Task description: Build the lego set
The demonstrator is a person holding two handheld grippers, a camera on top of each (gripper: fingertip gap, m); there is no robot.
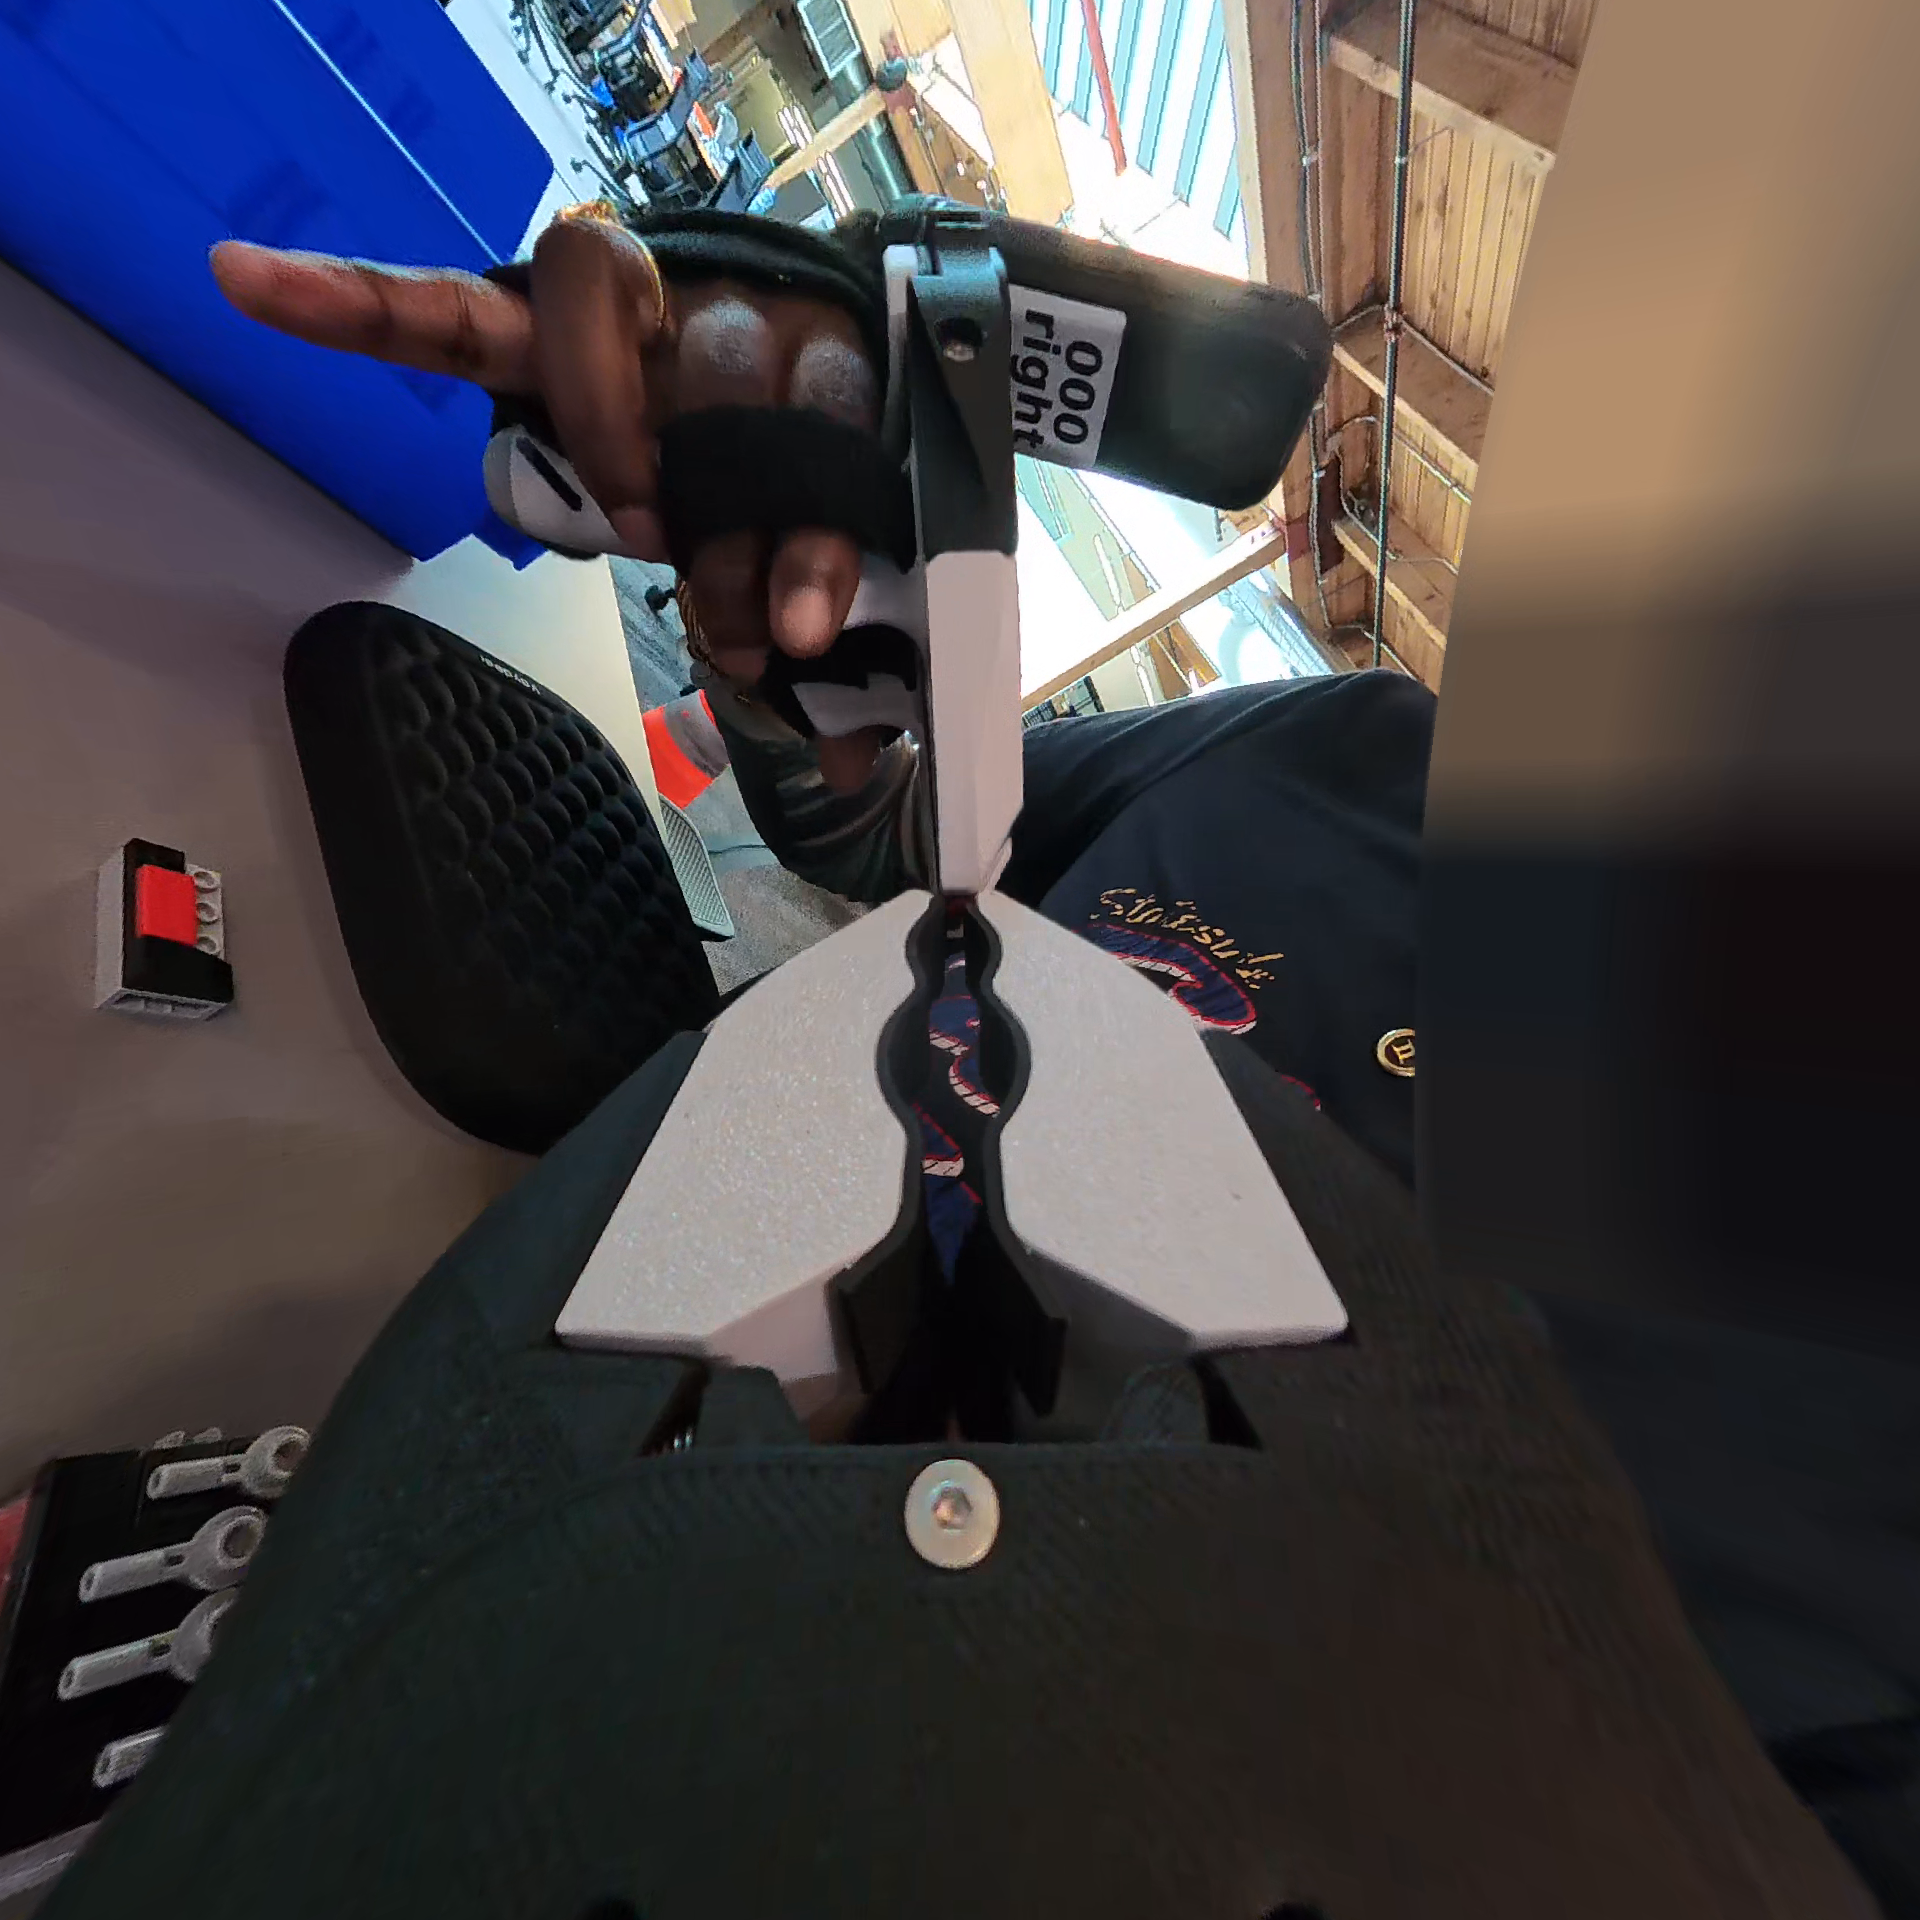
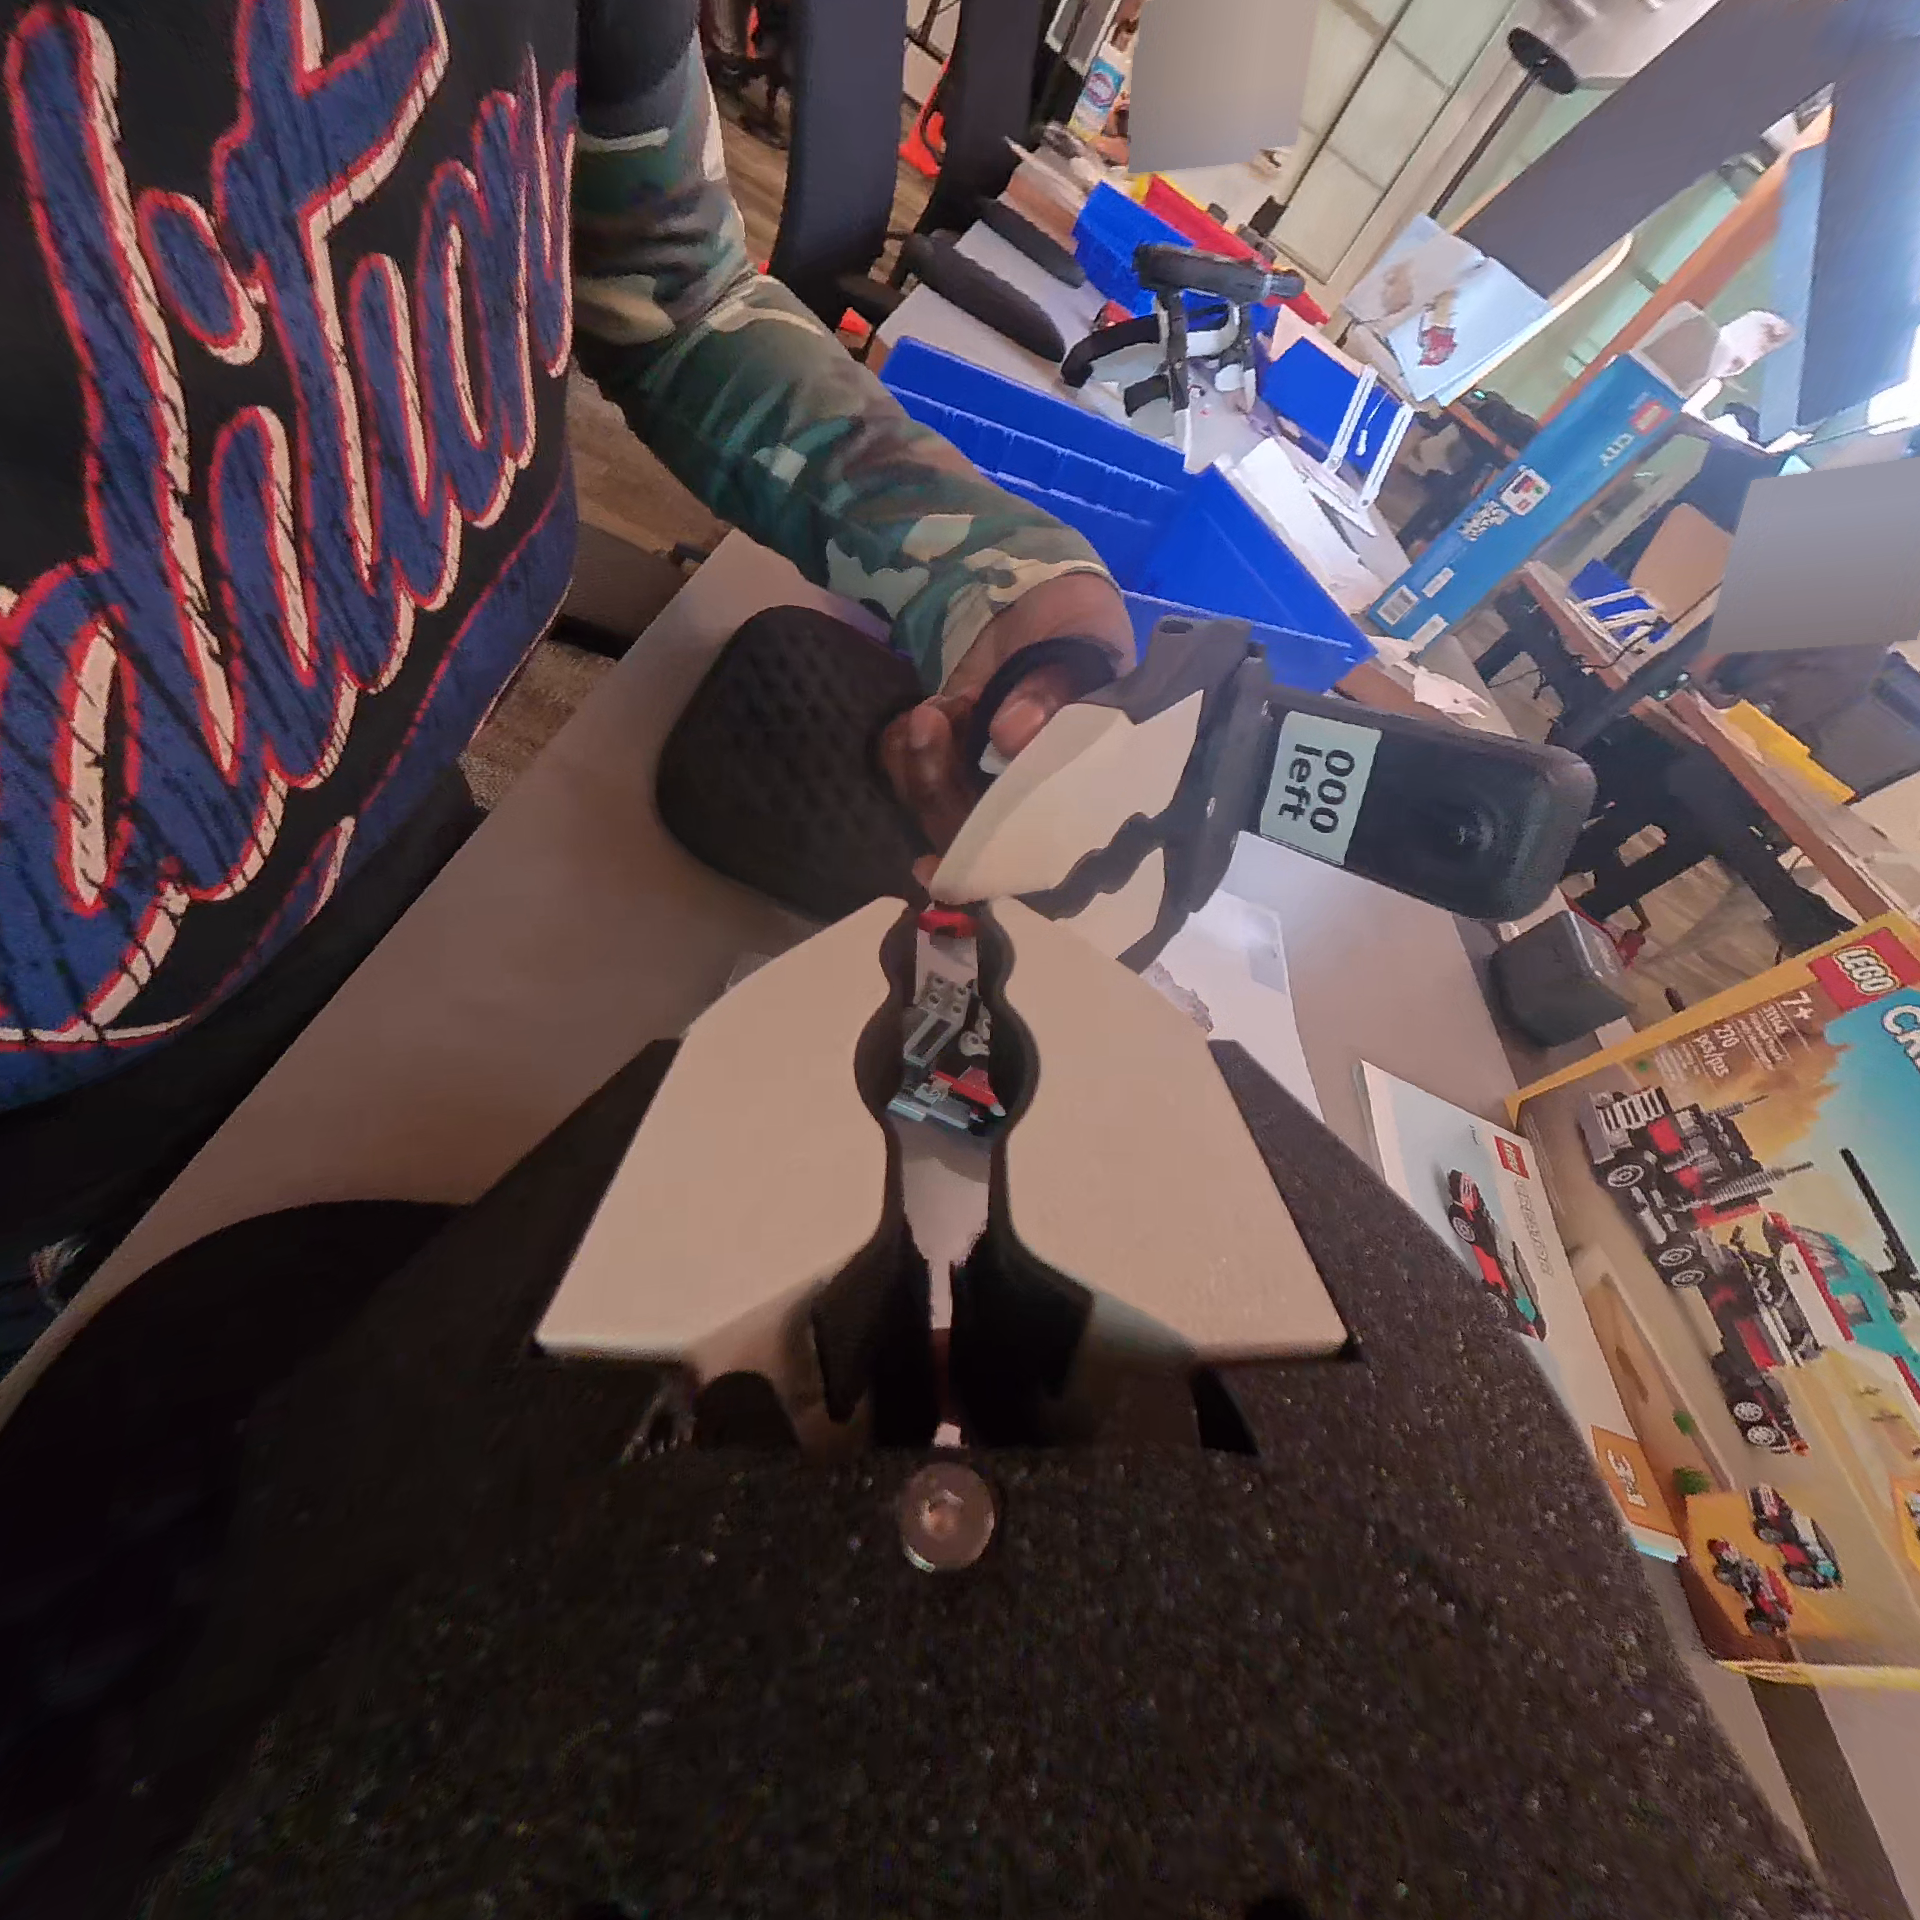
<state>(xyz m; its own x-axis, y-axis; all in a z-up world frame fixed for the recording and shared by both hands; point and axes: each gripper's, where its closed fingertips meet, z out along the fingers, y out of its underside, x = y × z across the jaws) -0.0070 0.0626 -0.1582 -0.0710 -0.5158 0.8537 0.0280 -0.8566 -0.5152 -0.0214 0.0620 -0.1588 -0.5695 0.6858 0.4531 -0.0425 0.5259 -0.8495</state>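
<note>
Red small lego piece [image 2: 943,918] sits pinched where both tongs' tips meet, above the surface [image 2: 582,831]. Left tongs [image 1: 958,906] & right tongs [image 2: 951,914] narrow, both apparently gripping it. Advice: keep tips aligned, squeeze gently, don't twist.

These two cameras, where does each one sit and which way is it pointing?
Left wrist view: on the left gripper, facing the right gripper, the hand gripping it, and the person's torso.
Right wrist view: on the right gripper, facing the left gripper, its hand, the table and the Lego box.
Shared: both show the tips meeting at a small red piece.
</note>
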